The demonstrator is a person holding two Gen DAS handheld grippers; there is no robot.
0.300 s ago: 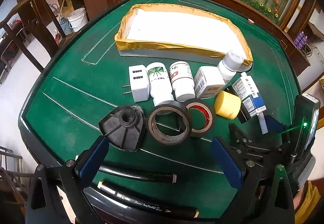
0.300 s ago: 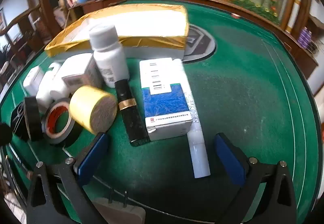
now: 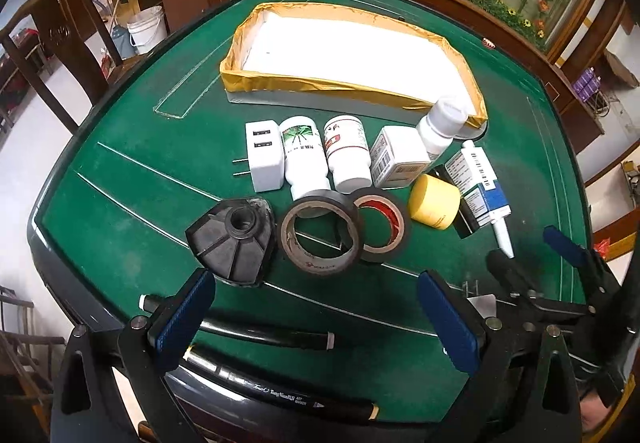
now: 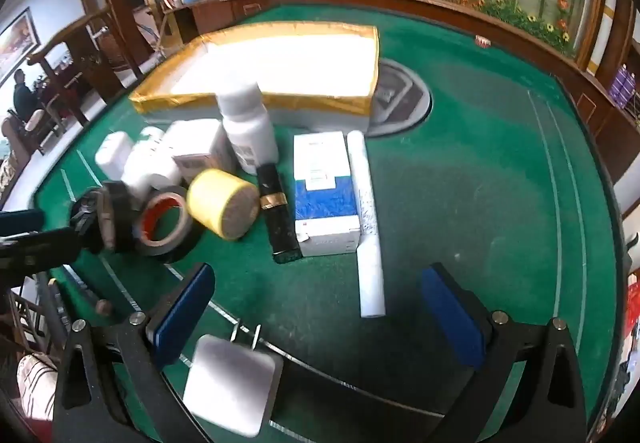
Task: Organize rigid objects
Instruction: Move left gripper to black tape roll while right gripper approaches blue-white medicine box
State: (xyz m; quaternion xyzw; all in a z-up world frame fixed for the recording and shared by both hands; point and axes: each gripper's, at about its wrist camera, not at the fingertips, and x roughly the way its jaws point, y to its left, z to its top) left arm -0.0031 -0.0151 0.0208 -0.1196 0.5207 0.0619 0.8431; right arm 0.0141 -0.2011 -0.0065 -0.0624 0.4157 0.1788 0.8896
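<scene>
I am holding the left gripper (image 3: 316, 319) with its fingers spread wide and nothing between them, above the near edge of the green table (image 3: 120, 227); the right gripper (image 4: 316, 311) is likewise standing wide and empty. The left wrist view is showing two black markers (image 3: 280, 395) lying at the near edge and a black fan-shaped plastic part (image 3: 234, 239), neither of which is appearing clearly in the right wrist view. The right wrist view is showing a white plug adapter (image 4: 232, 383) just below its fingers and the full length of a white tube (image 4: 366, 219) lying beside a blue-and-white box (image 4: 324, 195). The yellow-rimmed tray (image 3: 256, 79) is sitting at the far side, showing only its white inside. The bottles (image 3: 304, 159), tape rolls (image 3: 320, 239) and yellow roll (image 3: 434, 201) are lying on the table near it.
</scene>
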